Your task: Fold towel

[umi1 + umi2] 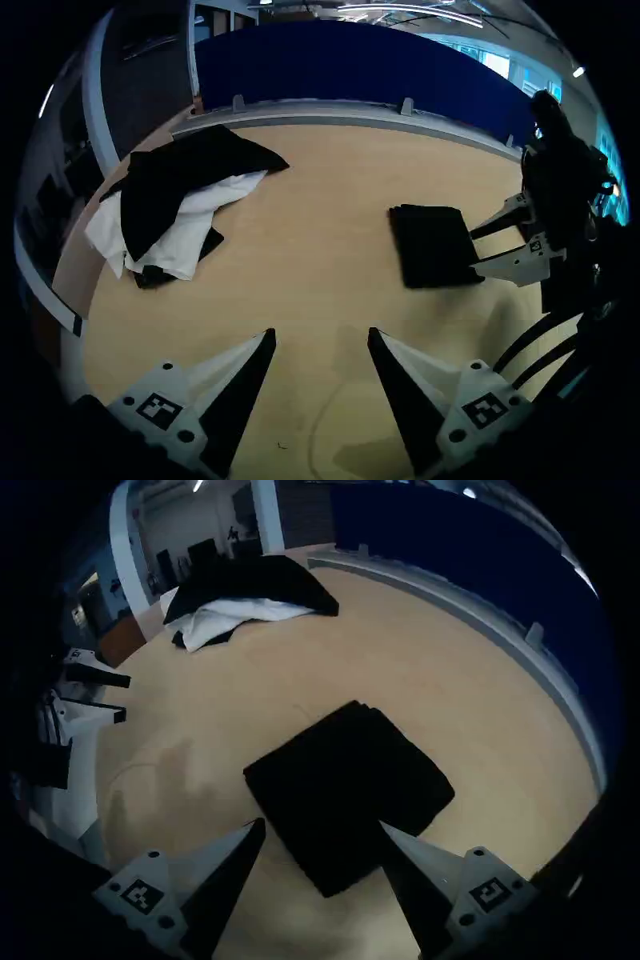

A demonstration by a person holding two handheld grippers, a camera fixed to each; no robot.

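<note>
Right gripper view: the black towel [348,788] lies folded flat on the counter [480,688], just before the spread, empty right claw [320,824]. The left claw [321,330] is spread too. The cloth is judged soft and light, best pinched at a corner.

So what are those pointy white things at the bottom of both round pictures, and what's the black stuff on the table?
Those are the fingers of two grabbing tools that a person holds, one in each hand. A small camera rides on each tool and looks out over its fingers, so each round picture comes from one tool. The left gripper hangs over the bare wooden table, open and holding nothing. The right gripper is open too, with its fingers at the edge of a neatly folded black towel, not squeezing it. Further back lies a messy pile of black and white cloths, not folded yet. Behind the table stands a blue wall.
</note>
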